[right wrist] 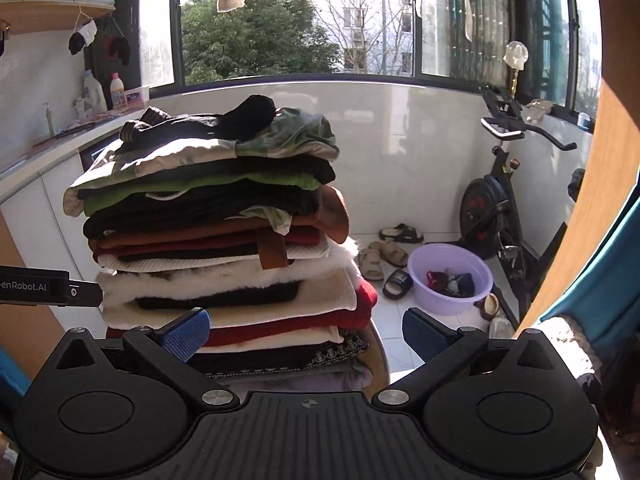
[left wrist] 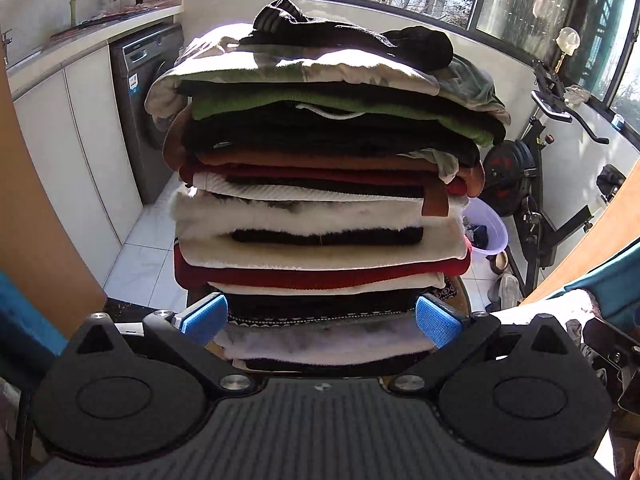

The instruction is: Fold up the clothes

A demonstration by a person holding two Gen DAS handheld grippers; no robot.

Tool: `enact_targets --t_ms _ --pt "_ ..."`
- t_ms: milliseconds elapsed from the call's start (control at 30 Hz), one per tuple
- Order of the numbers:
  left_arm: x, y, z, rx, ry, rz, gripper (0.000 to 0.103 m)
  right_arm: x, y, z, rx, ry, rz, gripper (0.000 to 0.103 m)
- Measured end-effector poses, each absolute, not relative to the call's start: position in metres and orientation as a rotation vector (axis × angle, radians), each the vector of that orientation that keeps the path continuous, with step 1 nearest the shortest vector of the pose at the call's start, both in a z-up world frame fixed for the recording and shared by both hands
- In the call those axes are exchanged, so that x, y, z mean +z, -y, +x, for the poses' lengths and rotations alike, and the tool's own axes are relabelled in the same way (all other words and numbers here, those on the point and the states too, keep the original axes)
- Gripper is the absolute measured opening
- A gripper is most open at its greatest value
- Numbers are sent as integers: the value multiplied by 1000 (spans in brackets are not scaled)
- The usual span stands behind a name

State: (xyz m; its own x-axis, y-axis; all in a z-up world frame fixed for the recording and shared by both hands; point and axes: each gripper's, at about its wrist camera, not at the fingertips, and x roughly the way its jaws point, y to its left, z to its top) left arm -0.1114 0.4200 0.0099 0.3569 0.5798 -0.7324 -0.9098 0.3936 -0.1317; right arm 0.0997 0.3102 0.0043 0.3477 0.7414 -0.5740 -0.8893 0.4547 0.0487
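A tall stack of folded clothes (left wrist: pixel 320 208) fills the left wrist view; a loose black garment (left wrist: pixel 344 36) lies on top. My left gripper (left wrist: pixel 320 322) is open, its blue pads on either side of the stack's lowest layers, holding nothing. In the right wrist view the same stack (right wrist: pixel 224 240) stands left of centre, with the black garment (right wrist: pixel 200 124) on top. My right gripper (right wrist: pixel 306 334) is open and empty, close in front of the stack's lower right corner. The left gripper's body (right wrist: pixel 48 290) shows at the left edge.
A purple basin (right wrist: pixel 450 278) with small clothes sits on the tiled floor, beside slippers (right wrist: pixel 386 256) and an exercise bike (right wrist: pixel 504 208). A washing machine (left wrist: pixel 148 112) and white cabinets (left wrist: pixel 68 160) stand left. Windows run behind.
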Motion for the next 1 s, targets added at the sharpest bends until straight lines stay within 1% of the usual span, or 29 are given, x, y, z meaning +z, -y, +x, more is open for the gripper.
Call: enact_targets --t_ms 167,367,467,567,733,867,1000 --pt "24 -371 -105 1104 -667 -479 103 -17 -266 97 1070 -610 -313 102" --pt "38 -325 -106 1125 -672 -470 103 -48 -233 80 1060 -687 -363 102" --pt "39 -301 -111 1149 -635 -446 103 -47 -219 67 1072 -696 -351 102" --pt "32 -292 -109 1111 -679 -459 103 -40 -209 58 1055 -655 -351 102" --pt "20 -281 -117 1102 -737 -473 103 -29 -194 52 1020 -639 -313 102" --pt "12 -272 -126 1105 -779 -484 103 -32 -189 46 1019 -654 -325 102" --pt "11 -269 -133 1116 -772 -502 103 -35 -188 31 1027 -659 -356 102"
